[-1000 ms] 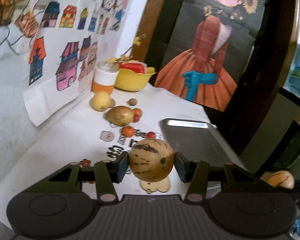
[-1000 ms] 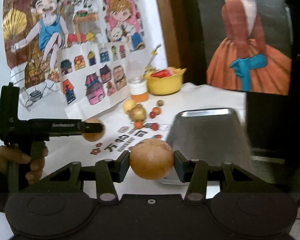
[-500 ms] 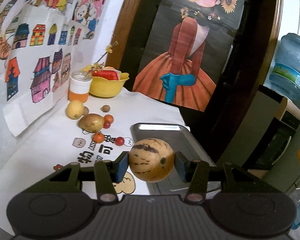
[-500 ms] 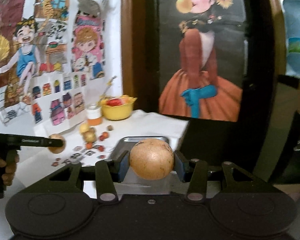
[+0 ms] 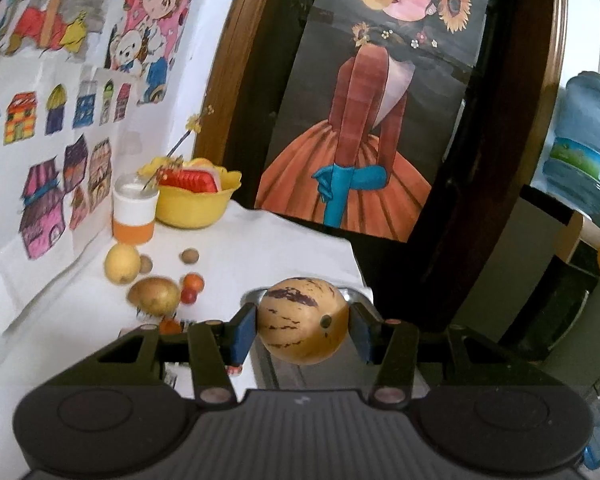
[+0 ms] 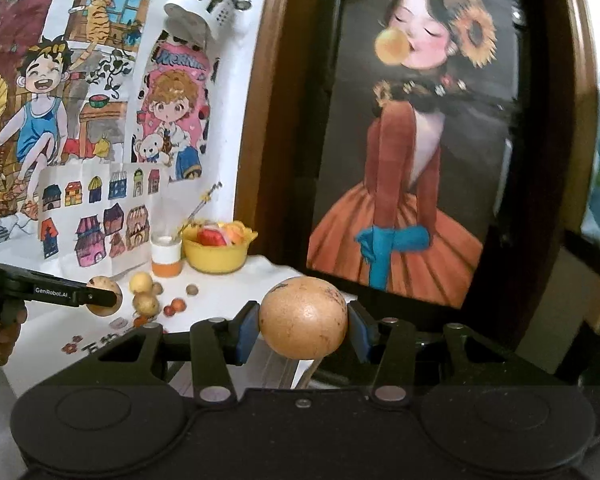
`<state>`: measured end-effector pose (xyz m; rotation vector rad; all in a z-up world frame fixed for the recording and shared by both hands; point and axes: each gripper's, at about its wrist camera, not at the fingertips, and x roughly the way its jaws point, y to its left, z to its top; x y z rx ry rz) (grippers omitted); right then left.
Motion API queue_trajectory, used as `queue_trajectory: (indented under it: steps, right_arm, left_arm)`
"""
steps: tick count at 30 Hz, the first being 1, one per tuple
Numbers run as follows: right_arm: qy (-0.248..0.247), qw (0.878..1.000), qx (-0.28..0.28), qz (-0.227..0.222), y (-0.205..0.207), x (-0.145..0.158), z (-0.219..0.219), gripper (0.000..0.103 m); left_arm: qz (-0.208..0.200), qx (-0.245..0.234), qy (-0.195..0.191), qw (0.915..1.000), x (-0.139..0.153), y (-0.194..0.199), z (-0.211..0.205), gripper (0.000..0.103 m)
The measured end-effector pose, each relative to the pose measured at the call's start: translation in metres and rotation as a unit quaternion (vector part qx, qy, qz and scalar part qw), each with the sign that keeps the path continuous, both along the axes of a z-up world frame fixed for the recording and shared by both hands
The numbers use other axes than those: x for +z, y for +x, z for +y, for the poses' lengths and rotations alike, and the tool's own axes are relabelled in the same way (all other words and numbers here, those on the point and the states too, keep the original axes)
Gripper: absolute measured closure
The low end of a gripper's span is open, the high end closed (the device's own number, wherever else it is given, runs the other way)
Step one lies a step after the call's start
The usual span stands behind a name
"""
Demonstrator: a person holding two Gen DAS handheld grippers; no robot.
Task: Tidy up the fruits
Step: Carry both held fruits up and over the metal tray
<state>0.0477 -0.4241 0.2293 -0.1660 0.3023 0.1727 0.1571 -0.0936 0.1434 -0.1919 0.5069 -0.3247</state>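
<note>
My left gripper (image 5: 303,321) is shut on a tan pepino fruit with purple streaks (image 5: 296,336), held in the air above the near end of a metal tray (image 5: 358,293). My right gripper (image 6: 303,319) is shut on a plain tan round fruit (image 6: 300,336), also held up over the tray (image 6: 278,374). In the right wrist view the left gripper's fingers (image 6: 96,298) and its fruit show at the left, with a person's hand (image 6: 0,332) on the handle. Loose fruits lie on the white table: a yellow one (image 5: 121,263), a brown-green one (image 5: 154,297) and small red ones (image 5: 191,283).
A yellow bowl of cut fruit (image 5: 196,206) and an orange-and-white cup (image 5: 135,216) stand at the back by the wall with drawings. A framed painting (image 5: 364,152) leans behind the table. A water bottle (image 5: 584,148) is at the right. Small brown nuts (image 5: 189,256) lie near the cup.
Both grippers have risen and tilted upward with their fruits still held. The table and tray have dropped low in both views, and more wall and painting show.
</note>
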Motion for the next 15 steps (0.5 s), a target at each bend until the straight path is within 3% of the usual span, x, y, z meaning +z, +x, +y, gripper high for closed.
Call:
queue_trajectory:
  steps: [6, 15]
  right_arm:
    - [0.002, 0.999, 0.039, 0.000, 0.056, 0.001, 0.004, 0.054]
    - [-0.003, 0.997, 0.068, 0.022, 0.147, -0.039, 0.024, 0.054]
  left_arm:
    - [-0.005, 0.006, 0.001, 1.0000, 0.003, 0.039, -0.012, 0.049]
    - [0.004, 0.002, -0.001, 1.0000, -0.018, 0.097, -0.026, 0.049]
